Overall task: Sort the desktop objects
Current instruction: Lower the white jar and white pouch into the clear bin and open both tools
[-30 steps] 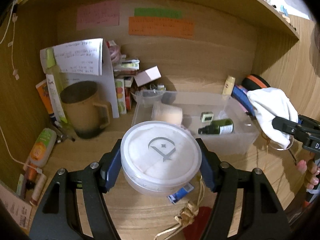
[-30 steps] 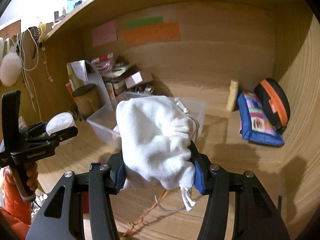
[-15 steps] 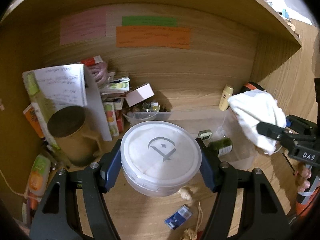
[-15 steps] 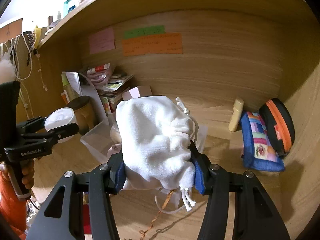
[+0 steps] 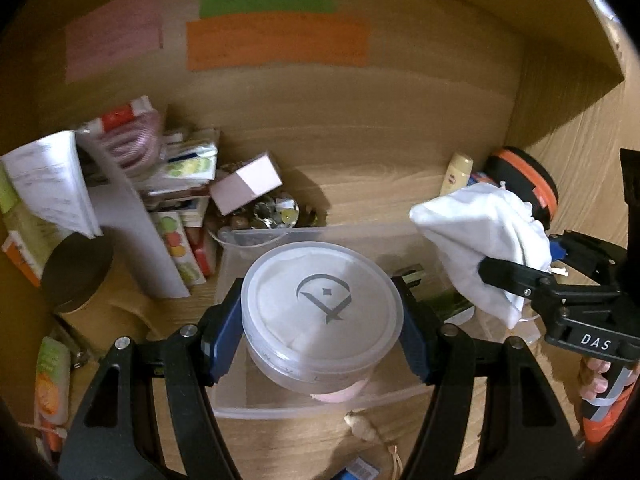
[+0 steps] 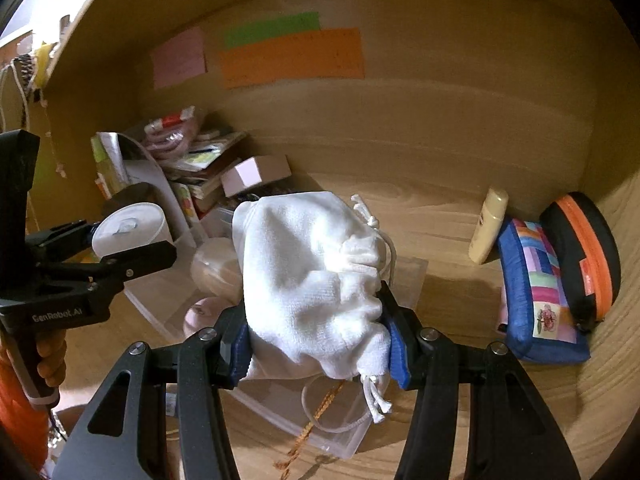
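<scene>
My left gripper (image 5: 322, 316) pinches the round tub (image 5: 322, 312), my right gripper (image 6: 316, 332) squeezes the white pouch (image 6: 312, 280), both over the clear bin (image 5: 320, 404)

Round tub (image 5: 322, 316): translucent frosted plastic, smooth lid; drawstring pouch (image 6: 312, 280): white terry-like cloth, matt, soft nap; storage bin (image 5: 320, 404): clear glossy plastic; desk (image 6: 440, 216): wood-grain finish, smooth; wall notes (image 5: 276, 42): matt paper.

Writing on the orange note (image 5: 276, 42) blurs past reading. The round tub (image 5: 322, 314) hides much of the clear bin (image 5: 256, 410); the white pouch (image 6: 310, 288) masks the bin's middle.
</scene>
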A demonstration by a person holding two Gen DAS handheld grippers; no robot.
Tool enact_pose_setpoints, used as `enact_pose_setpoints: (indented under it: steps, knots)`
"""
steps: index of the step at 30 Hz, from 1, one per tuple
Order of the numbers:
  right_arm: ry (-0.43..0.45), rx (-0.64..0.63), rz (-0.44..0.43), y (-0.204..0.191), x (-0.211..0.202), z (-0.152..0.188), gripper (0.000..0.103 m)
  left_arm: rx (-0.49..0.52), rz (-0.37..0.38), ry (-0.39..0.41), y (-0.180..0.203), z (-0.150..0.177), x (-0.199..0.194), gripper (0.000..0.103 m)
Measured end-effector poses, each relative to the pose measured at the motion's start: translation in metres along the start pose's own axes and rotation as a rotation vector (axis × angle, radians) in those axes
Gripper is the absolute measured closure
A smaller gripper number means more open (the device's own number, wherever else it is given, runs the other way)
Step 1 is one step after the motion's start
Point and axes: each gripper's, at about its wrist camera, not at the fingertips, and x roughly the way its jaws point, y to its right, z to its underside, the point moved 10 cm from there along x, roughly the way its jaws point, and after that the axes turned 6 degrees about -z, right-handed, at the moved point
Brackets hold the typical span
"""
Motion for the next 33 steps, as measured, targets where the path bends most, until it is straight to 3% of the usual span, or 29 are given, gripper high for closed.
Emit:
enact_pose_setpoints:
  steps: [5,14,33]
  knots:
    - [-0.045,0.005,0.043,0.014,0.019,0.005,0.053,0.023,0.008,-0.044,0.010,0.000,0.025,0.035]
    - [-0.114,0.007,0.044,0.025,0.045,0.018,0.053,0.057,0.011,-0.094,0.024,-0.004,0.058,0.035]
    - [-0.142,-0.095,0.111,0.016,0.056,0.026,0.051,0.112,0.034,-0.160,0.044,0.003,0.087,0.035]
